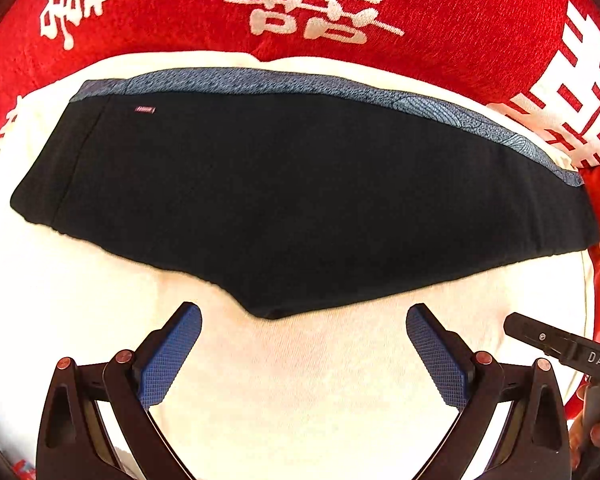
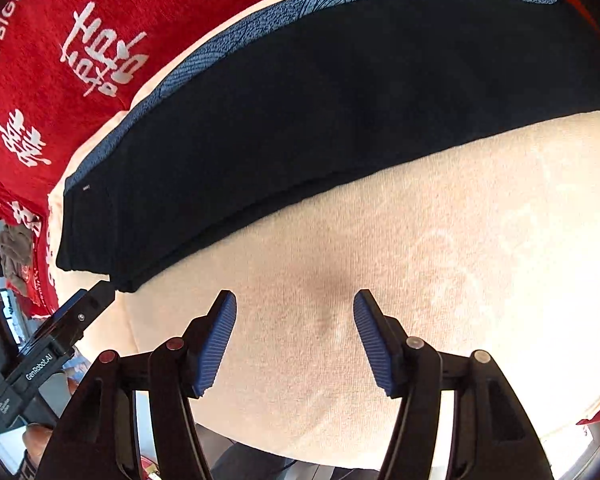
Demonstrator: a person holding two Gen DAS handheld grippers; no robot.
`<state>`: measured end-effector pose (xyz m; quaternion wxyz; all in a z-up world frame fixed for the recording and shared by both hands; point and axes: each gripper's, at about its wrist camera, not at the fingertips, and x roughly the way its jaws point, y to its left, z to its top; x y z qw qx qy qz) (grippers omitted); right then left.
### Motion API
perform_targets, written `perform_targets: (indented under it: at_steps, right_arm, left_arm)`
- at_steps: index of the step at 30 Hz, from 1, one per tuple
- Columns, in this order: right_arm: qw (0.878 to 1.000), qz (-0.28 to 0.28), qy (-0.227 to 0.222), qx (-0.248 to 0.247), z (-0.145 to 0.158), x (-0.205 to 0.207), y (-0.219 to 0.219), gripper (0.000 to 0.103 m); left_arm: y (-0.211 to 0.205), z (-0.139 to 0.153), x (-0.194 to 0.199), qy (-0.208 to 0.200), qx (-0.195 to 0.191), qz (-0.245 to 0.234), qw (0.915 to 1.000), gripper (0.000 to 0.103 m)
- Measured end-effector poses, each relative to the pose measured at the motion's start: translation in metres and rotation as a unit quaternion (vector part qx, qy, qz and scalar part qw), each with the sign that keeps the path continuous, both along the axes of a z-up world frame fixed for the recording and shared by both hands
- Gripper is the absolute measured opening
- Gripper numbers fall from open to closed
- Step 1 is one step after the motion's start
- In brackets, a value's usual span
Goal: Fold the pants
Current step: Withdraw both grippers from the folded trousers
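The pants are black with a blue patterned strip along the far edge. They lie flat, folded lengthwise, on a cream towel. They also show in the right wrist view. My left gripper is open and empty, just above the towel, close to the pants' near point. My right gripper is open and empty over bare towel, a short way from the pants' near edge. The other gripper's body shows at the right edge of the left view and at the left of the right view.
A red cloth with white characters lies under and beyond the towel and also shows in the right wrist view. Clutter and dark furniture sit past the left edge. The towel's near edge drops off below.
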<state>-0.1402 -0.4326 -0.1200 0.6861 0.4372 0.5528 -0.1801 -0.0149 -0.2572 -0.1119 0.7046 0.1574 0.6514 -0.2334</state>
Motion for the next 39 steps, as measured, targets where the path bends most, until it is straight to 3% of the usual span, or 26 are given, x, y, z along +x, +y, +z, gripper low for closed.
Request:
perform_targets:
  at_steps: [9, 21, 29, 39]
  right_arm:
    - [1.000, -0.009, 0.007, 0.005, 0.005, -0.009, 0.000, 0.066]
    - [0.998, -0.048, -0.014, 0.035, 0.062, -0.021, 0.010, 0.078]
    - [0.997, -0.062, -0.025, 0.037, 0.103, -0.035, 0.021, 0.083]
    - [0.996, -0.074, -0.044, 0.033, 0.139, -0.045, 0.033, 0.085]
  left_arm:
    - [0.017, 0.017, -0.008, 0.001, 0.005, 0.003, 1.0000, 0.103]
    - [0.044, 0.094, -0.020, -0.012, -0.009, -0.036, 0.9993, 0.103]
    - [0.062, 0.141, -0.014, -0.007, -0.062, -0.027, 0.9977, 0.103]
    - [0.059, 0.208, -0.015, -0.067, -0.155, -0.069, 0.9832, 0.103]
